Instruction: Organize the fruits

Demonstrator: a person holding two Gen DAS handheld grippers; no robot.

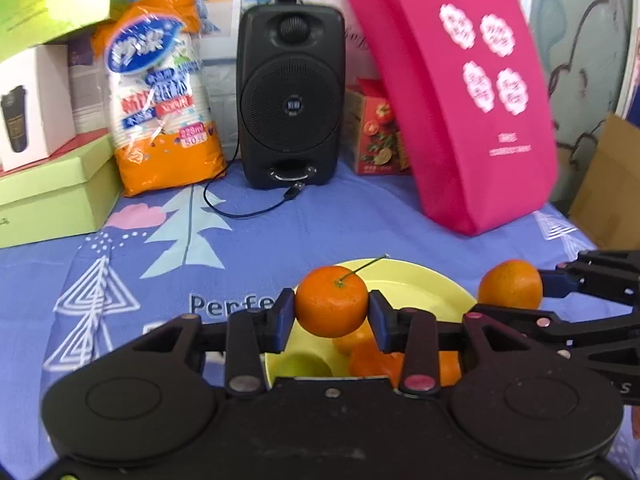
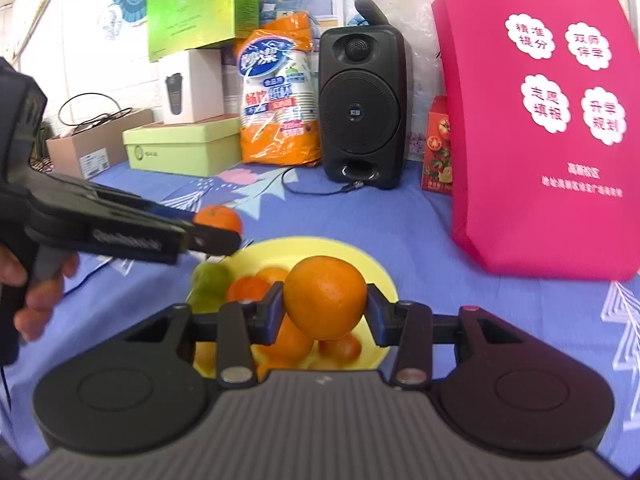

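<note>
Left gripper (image 1: pixel 332 316) clamps a stemmed orange (image 1: pixel 331 300) above a yellow plate (image 1: pixel 424 284); the right gripper (image 1: pixel 508 288) grips another orange (image 1: pixel 510 284) nearby.

Left wrist view: sits behind the left gripper (image 1: pixel 331 312), looking forward and slightly down along its fingers, close over the yellow plate (image 1: pixel 420 280).
Right wrist view: sits behind the right gripper (image 2: pixel 326 306), facing the same way, close above the yellow plate (image 2: pixel 372 268).
Facing: both look toward the black speaker (image 1: pixel 290 96) (image 2: pixel 362 108) and pink bag (image 1: pixel 468 100) (image 2: pixel 540 128) at the back.
Shared: plate, speaker, bag, blue tablecloth (image 1: pixel 320 224) (image 2: pixel 400 220); each view catches the other gripper at its edge.
</note>
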